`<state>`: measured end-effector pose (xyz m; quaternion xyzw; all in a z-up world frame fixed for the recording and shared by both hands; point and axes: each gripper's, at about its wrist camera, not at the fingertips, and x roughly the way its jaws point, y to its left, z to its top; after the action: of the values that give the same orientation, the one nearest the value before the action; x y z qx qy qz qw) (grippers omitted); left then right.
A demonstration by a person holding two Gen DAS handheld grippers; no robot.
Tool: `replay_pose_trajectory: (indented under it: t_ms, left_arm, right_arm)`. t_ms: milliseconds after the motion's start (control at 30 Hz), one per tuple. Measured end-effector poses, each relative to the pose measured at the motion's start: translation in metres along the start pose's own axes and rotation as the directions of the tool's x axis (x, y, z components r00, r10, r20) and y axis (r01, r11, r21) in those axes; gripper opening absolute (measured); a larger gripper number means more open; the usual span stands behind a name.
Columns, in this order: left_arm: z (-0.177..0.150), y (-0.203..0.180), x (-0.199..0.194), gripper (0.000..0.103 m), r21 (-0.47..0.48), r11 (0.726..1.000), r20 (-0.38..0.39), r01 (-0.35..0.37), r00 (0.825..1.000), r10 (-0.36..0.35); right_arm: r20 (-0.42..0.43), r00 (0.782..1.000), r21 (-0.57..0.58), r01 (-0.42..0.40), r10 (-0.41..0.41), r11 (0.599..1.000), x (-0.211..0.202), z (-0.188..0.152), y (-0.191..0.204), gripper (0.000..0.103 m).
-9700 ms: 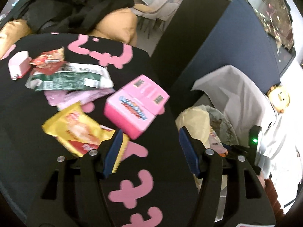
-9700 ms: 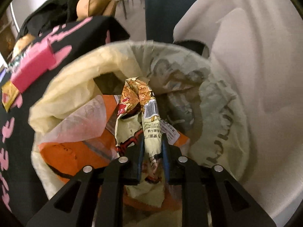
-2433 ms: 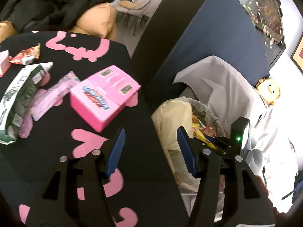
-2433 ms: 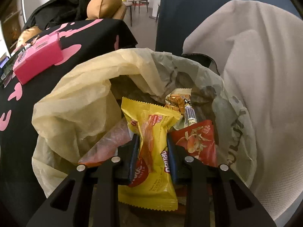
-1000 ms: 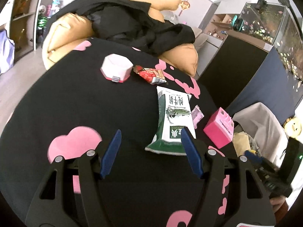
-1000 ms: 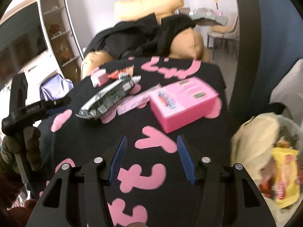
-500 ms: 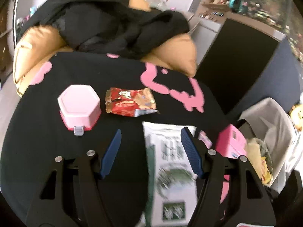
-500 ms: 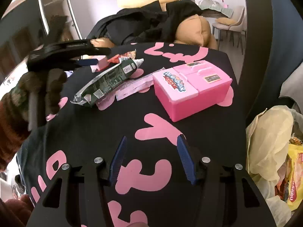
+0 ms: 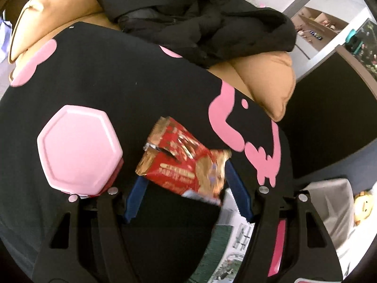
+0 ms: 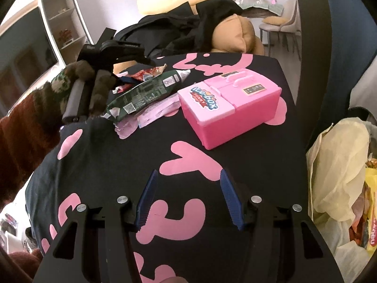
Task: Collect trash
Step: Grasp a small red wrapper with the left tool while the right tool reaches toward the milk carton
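Note:
In the left wrist view a red and gold snack wrapper point(image 9: 183, 162) lies on the black table with pink shapes point(image 9: 117, 77). My left gripper point(image 9: 186, 193) is open, its blue fingers on either side of the wrapper's near end. In the right wrist view my right gripper point(image 10: 188, 198) is open and empty above the table point(image 10: 122, 165). The left gripper point(image 10: 113, 49) shows there at the far left beside the red wrapper point(image 10: 146, 74). A dark green packet point(image 10: 143, 94) lies on a pale pink wrapper point(image 10: 153, 112). The yellow trash bag point(image 10: 337, 165) stands at the right with wrappers inside.
A pink hexagonal box point(image 9: 80, 146) sits left of the red wrapper. A pink toy icebox point(image 10: 231, 103) stands mid-table. Black clothing point(image 9: 200, 14) lies on tan cushions point(image 9: 266, 73) behind the table. A dark cabinet point(image 10: 311, 47) stands at the right.
My left gripper has moved forward and down to the red wrapper, which now sits between its fingers. My right gripper has held its place above the table.

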<state>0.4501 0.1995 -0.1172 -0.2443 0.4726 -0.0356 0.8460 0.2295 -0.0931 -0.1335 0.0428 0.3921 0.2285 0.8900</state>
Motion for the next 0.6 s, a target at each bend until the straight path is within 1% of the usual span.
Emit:
replay_pose_trajectory:
  t_ms: [33, 67, 100, 133, 233, 300, 400, 467, 533, 600]
  left_arm:
    - [0.002, -0.001, 0.001, 0.047, 0.006, 1.000, -0.001, -0.019, 1.000, 0.019]
    - [0.002, -0.001, 0.001, 0.036, 0.015, 0.999, -0.006, -0.038, 0.999, 0.039]
    - [-0.001, -0.001, 0.001, 0.031, 0.026, 0.999, -0.017, -0.041, 0.999, 0.041]
    - [-0.004, 0.000, 0.000, 0.028, 0.032, 0.999, -0.019, -0.027, 0.999, 0.028]
    - [-0.025, 0.000, -0.016, 0.026, 0.102, 0.995, -0.014, -0.006, 1.000, 0.007]
    - [-0.049, 0.003, -0.034, 0.025, 0.159, 0.987, -0.029, 0.015, 1.000, -0.010]
    - [-0.088, 0.015, -0.062, 0.025, 0.198, 0.979, -0.037, 0.038, 0.999, -0.031]
    - [-0.107, 0.025, -0.079, 0.025, 0.194, 0.980, -0.036, 0.052, 0.998, -0.046]
    - [-0.129, 0.040, -0.100, 0.025, 0.171, 0.983, -0.022, 0.064, 0.998, -0.061]
    - [-0.144, 0.051, -0.116, 0.025, 0.158, 0.986, 0.005, 0.057, 0.998, -0.059]
  right_arm:
    - [-0.003, 1.000, 0.007, -0.001, 0.001, 1.000, 0.000, 0.000, -0.001, 0.052]
    - [-0.007, 1.000, 0.016, -0.001, 0.001, 1.000, 0.001, 0.000, -0.003, 0.052]
    - [-0.009, 1.000, 0.022, -0.002, 0.002, 1.000, 0.001, -0.001, -0.004, 0.052]
    - [-0.014, 1.000, 0.030, -0.004, 0.005, 1.000, 0.002, -0.001, -0.006, 0.052]
    - [-0.026, 1.000, 0.038, -0.001, 0.002, 0.999, 0.002, -0.003, -0.007, 0.052]
    - [-0.022, 1.000, 0.022, 0.014, -0.013, 1.000, 0.001, -0.004, -0.004, 0.052]
    - [-0.013, 0.999, -0.033, 0.036, -0.037, 0.999, -0.001, -0.003, 0.010, 0.052]
    - [-0.012, 1.000, -0.050, 0.028, -0.029, 0.998, -0.001, 0.002, 0.018, 0.052]
    - [0.006, 1.000, -0.064, 0.011, -0.010, 0.998, -0.003, 0.013, 0.031, 0.052]
    - [0.037, 0.999, -0.086, 0.008, -0.005, 0.996, -0.003, 0.031, 0.047, 0.052]
